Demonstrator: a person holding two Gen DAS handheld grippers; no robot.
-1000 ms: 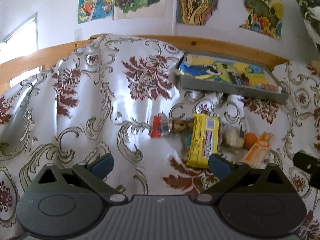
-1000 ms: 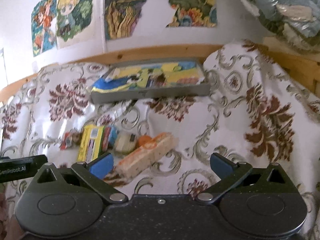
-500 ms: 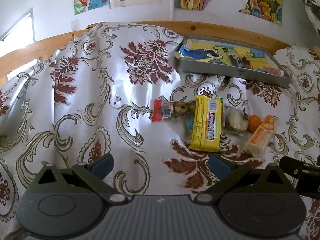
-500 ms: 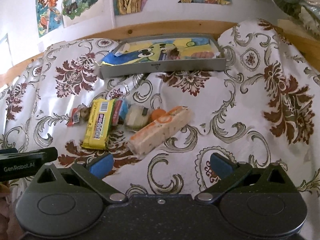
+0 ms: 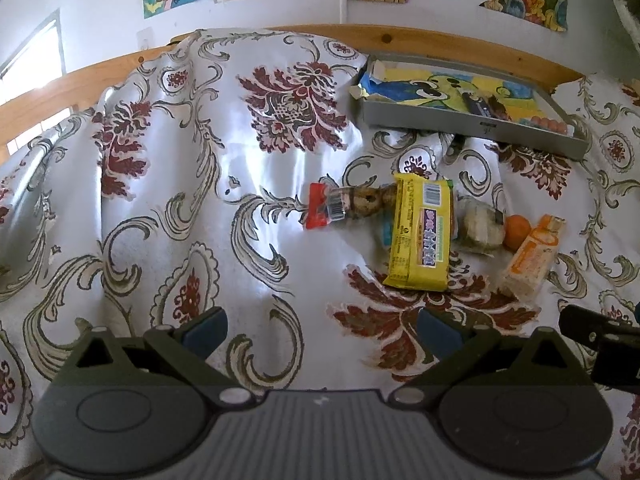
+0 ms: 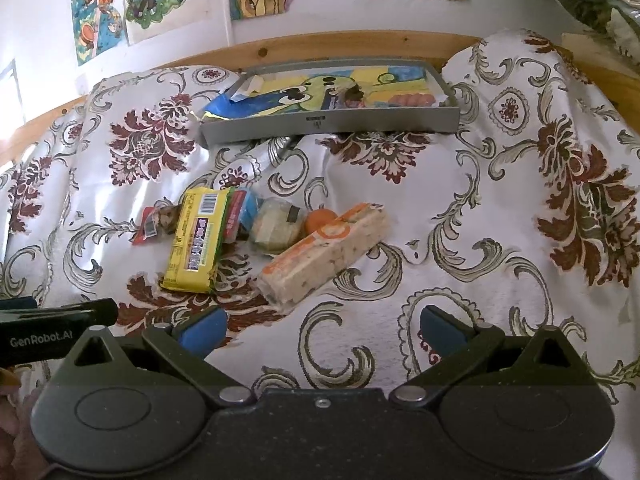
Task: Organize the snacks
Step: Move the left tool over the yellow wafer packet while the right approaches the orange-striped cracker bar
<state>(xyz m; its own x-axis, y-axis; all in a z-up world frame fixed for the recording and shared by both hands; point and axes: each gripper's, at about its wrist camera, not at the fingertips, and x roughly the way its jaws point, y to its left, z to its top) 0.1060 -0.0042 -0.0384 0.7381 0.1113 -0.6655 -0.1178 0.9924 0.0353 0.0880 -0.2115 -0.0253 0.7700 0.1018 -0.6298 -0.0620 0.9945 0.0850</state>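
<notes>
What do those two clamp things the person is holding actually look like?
Both look alike. The left gripper and right gripper each have a dark grey body, two angled black arms with silver pivot pins, and blue pads at the tips. White lettering on one side reads GenRobot.AI. No cables or sleeves show.

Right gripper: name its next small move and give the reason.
Probably ease the right gripper forward and slightly left onto the long orange-and-white pack. Its jaws stand open and empty, that pack lies nearest, and the grey tray beyond has room.
</notes>
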